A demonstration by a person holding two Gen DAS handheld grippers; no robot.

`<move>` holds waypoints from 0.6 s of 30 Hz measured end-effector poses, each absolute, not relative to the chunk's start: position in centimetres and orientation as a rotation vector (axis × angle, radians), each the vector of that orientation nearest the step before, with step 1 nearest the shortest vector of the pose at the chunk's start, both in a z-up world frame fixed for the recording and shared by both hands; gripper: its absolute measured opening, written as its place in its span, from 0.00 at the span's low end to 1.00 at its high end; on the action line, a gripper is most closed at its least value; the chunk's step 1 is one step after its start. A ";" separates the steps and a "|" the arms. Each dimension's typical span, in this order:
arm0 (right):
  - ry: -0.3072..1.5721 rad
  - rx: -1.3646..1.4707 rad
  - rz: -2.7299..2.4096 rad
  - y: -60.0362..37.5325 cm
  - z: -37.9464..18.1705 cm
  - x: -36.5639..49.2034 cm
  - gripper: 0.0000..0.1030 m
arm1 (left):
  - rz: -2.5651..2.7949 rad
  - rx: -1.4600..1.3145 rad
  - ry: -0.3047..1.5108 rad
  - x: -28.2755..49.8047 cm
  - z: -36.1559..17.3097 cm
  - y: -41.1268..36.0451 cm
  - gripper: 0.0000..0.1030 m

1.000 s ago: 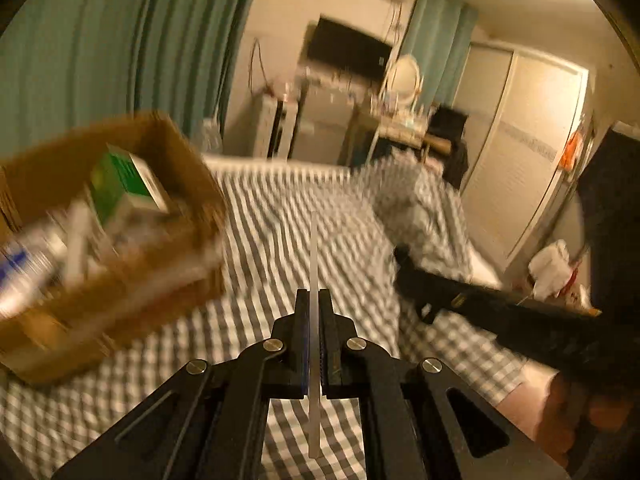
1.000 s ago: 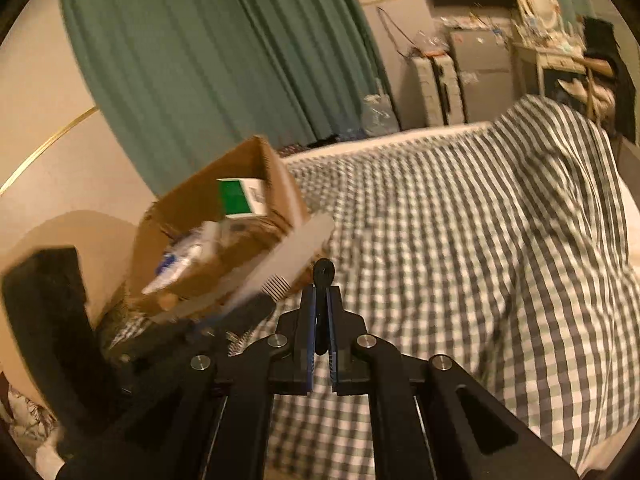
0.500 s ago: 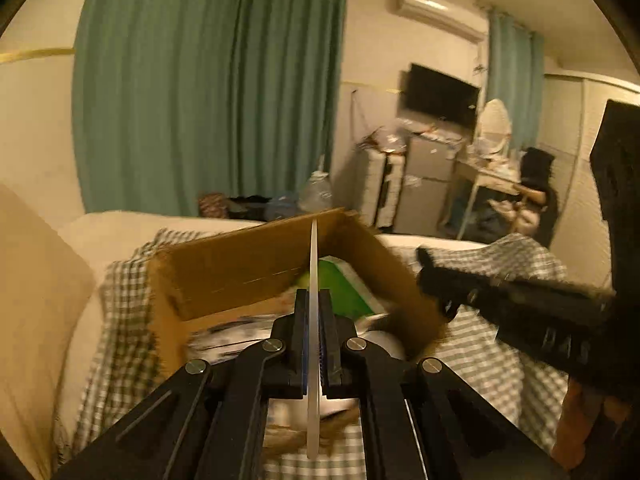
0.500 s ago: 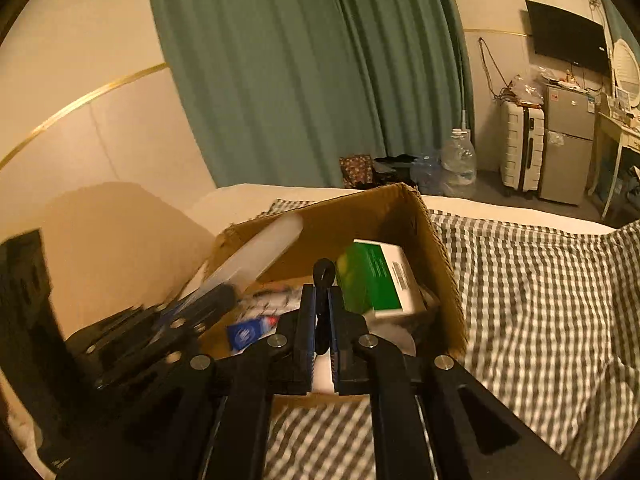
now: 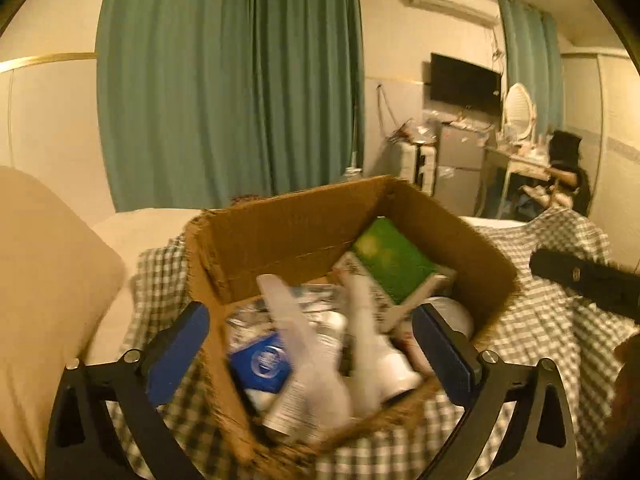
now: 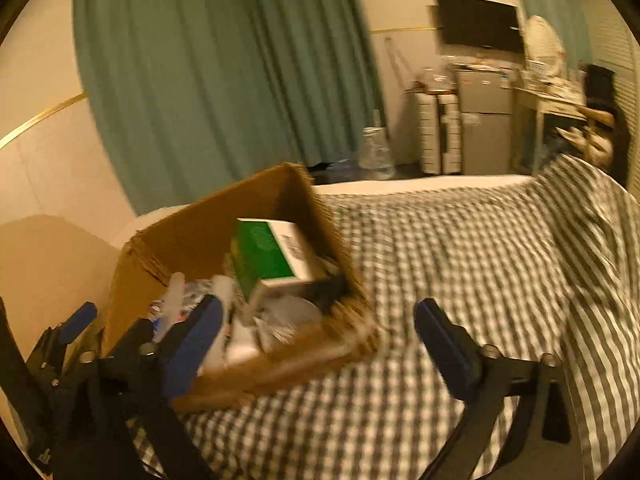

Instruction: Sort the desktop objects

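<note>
Cardboard box (image 5: pixel 304 224) on checked bedspread (image 6: pixel 460 280)

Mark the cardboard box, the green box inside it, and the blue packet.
cardboard box (image 5: pixel 304 236), left wrist view, inner back wall.
green box (image 5: pixel 390 260), left wrist view, green top face.
blue packet (image 5: pixel 262 362), left wrist view, blue front.

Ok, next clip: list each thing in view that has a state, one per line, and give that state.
cardboard box: open-topped, on the checked cover, crowded with items
green box: inside, leaning tilted at the far right corner
blue packet: inside, near the front
white comb: blurred, over the box contents, held by nothing
left gripper: jaws opening, empty
right gripper: jaws opening, empty
curtains: drawn shut
</note>
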State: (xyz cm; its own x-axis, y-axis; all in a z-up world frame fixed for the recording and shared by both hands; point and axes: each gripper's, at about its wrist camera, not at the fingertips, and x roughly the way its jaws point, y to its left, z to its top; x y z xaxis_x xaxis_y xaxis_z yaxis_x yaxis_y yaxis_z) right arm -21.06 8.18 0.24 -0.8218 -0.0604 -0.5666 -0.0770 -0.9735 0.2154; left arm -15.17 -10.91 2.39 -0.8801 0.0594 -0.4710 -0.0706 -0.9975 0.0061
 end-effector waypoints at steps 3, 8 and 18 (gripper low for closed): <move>0.287 -1.005 2.944 8.7 -0.3 -20.6 1.00 | 2.975 -0.811 -0.081 -14.3 1.9 -10.4 1.00; 0.210 -1.069 2.884 9.0 -1.4 -20.1 1.00 | 2.991 -0.896 -0.192 -13.9 1.1 -10.5 1.00; 0.198 -1.112 2.861 8.1 -2.7 -20.0 1.00 | 3.008 -0.889 -0.141 -13.6 0.4 -10.3 1.00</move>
